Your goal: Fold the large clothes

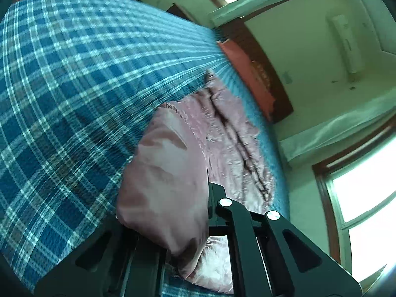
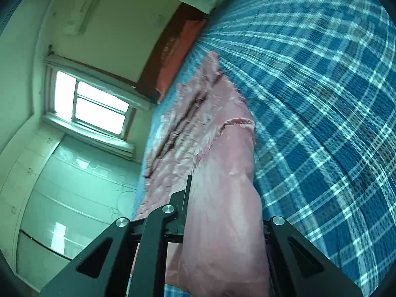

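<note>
The pink satin garment [image 1: 222, 133] lies crumpled on a bed covered by a blue plaid sheet [image 1: 61, 74], with one fold of it drawn up into each gripper. The left gripper [image 1: 206, 198] has its jaws closed tight on a bunched pink edge, and the right gripper [image 2: 190, 198] has its jaws clamped on another. A reddish headboard [image 1: 257, 79] stands at the far end, and a window [image 2: 99, 104] brightens the wall.
</note>
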Motion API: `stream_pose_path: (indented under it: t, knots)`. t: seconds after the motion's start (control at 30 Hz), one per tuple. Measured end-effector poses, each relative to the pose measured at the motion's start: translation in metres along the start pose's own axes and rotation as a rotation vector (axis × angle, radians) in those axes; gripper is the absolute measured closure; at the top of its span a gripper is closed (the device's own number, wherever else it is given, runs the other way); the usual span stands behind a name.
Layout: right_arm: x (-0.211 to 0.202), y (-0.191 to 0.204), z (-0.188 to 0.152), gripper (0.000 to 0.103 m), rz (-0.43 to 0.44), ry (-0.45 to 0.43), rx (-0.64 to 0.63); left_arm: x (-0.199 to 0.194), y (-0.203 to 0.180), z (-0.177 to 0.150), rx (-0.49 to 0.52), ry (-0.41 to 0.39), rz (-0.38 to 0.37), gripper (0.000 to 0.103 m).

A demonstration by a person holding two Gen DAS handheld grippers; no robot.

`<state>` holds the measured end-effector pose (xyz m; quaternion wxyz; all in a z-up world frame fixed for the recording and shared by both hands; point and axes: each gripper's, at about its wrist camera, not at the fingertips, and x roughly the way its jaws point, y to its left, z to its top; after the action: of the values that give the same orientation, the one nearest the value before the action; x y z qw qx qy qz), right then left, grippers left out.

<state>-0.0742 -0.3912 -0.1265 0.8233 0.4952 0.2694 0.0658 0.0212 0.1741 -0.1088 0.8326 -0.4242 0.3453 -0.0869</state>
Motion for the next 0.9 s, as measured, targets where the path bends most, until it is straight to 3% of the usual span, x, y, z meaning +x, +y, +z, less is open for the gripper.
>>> stream_pose_path:
  t: [0.3,0.4,0.57,0.7,0.9]
  knots:
    - [-0.053,0.036,0.001,0.094,0.1,-0.017,-0.045,-0.065,-0.027,-0.001,0.066,-0.031,-0.094,0.099]
    - [-0.048,0.045,0.014,0.094,0.132,-0.016,-0.056,-0.065,-0.039,0.009,0.081,-0.034,-0.109,0.099]
    - [-0.005,0.059,0.058,0.094,0.15,-0.021,-0.089,-0.024,-0.068,0.045,0.112,-0.033,-0.121,0.099]
    - [0.051,0.076,0.109,0.094,0.153,-0.03,-0.102,0.037,-0.091,0.093,0.093,-0.028,-0.119,0.099]
    - [0.138,0.087,0.18,0.094,0.083,-0.041,-0.102,0.137,-0.124,0.153,0.109,-0.036,-0.025,0.099]
